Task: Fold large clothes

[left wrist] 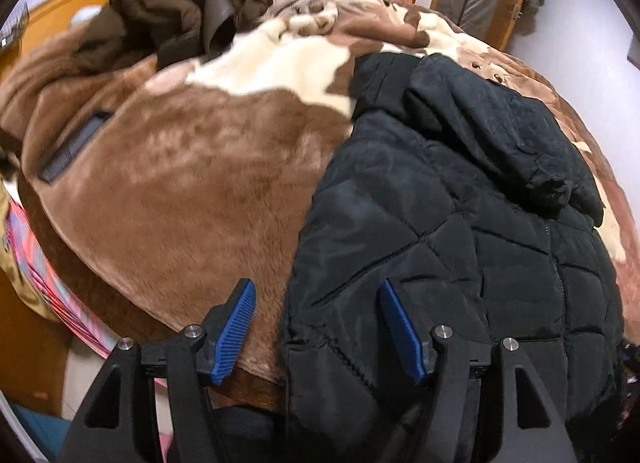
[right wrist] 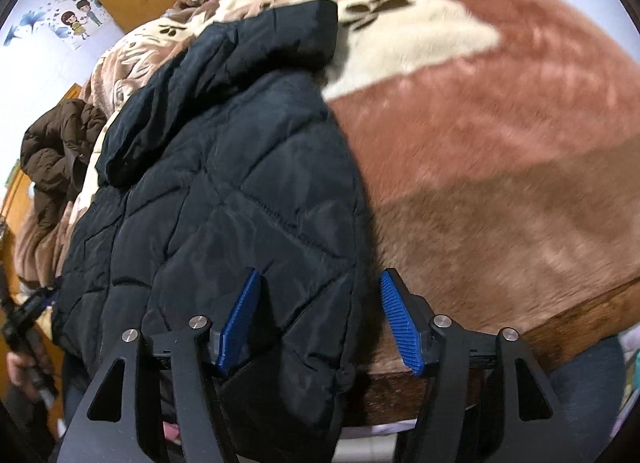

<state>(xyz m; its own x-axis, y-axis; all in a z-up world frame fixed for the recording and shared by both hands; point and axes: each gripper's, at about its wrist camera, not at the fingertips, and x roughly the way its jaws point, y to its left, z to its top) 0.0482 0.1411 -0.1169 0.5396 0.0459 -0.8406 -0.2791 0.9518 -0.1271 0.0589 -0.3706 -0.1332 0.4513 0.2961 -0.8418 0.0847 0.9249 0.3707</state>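
Bed under plush brown-cream blanket; black quilted jacket on it, brown coat, blurred, farther back.

Black quilted hooded jacket, front up and zipped, spread flat near the bed's edge; hem overhanging, hood folded down over the chest.

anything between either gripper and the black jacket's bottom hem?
Nothing visible. The left gripper and right gripper are both open, each straddling one lower corner of the black quilted jacket at the near edge of the blanket. The brown coat lies far off at the back.
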